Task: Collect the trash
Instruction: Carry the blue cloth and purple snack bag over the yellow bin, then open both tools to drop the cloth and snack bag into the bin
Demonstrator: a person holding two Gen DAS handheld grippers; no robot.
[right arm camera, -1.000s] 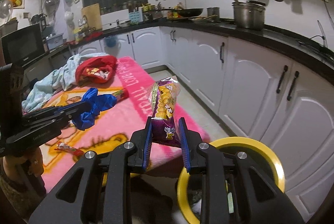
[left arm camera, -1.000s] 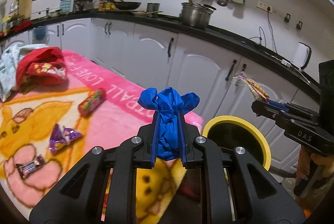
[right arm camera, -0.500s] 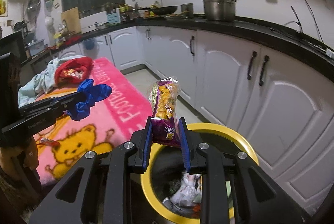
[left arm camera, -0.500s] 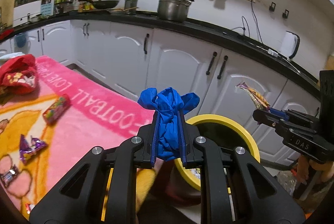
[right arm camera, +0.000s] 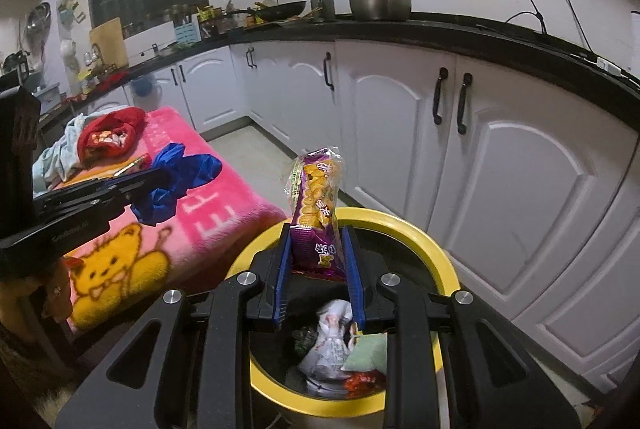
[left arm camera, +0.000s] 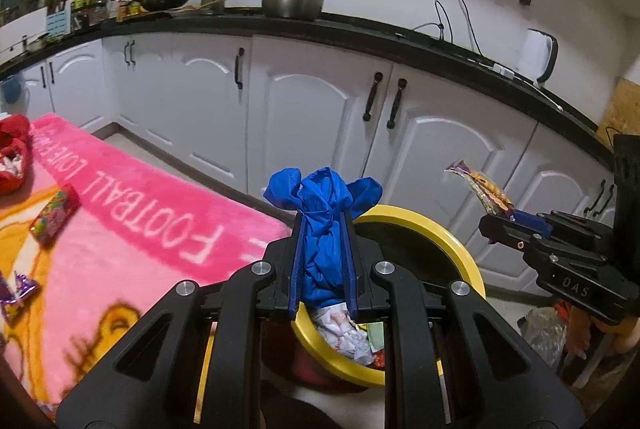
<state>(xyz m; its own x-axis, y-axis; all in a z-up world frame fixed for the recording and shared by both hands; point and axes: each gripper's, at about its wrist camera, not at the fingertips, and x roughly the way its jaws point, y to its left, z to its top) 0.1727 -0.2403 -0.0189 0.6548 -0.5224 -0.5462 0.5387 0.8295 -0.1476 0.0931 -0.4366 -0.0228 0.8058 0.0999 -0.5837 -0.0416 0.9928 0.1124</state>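
Directly below right gripper (right arm camera: pixel 318 261), clenched on upright snack packet (right arm camera: pixel 318 205), sits bin (right arm camera: pixel 424 233); left gripper (left arm camera: pixel 322 261), clamping blue bag (left arm camera: pixel 322 225), hangs w/ bin's near rim below.

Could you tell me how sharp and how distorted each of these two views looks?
Left wrist view: countertop bows with fisheye curve; pink blanket slightly blurred; blue bag sharp. Right wrist view: same curve, dark corners; snack packet and yellow bin rim crisp.

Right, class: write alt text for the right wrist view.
The right tongs grip a purple plastic biscuit packet above a yellow-rimmed round bin holding wrappers. Left, other tongs hold crumpled blue plastic over a pink blanket.
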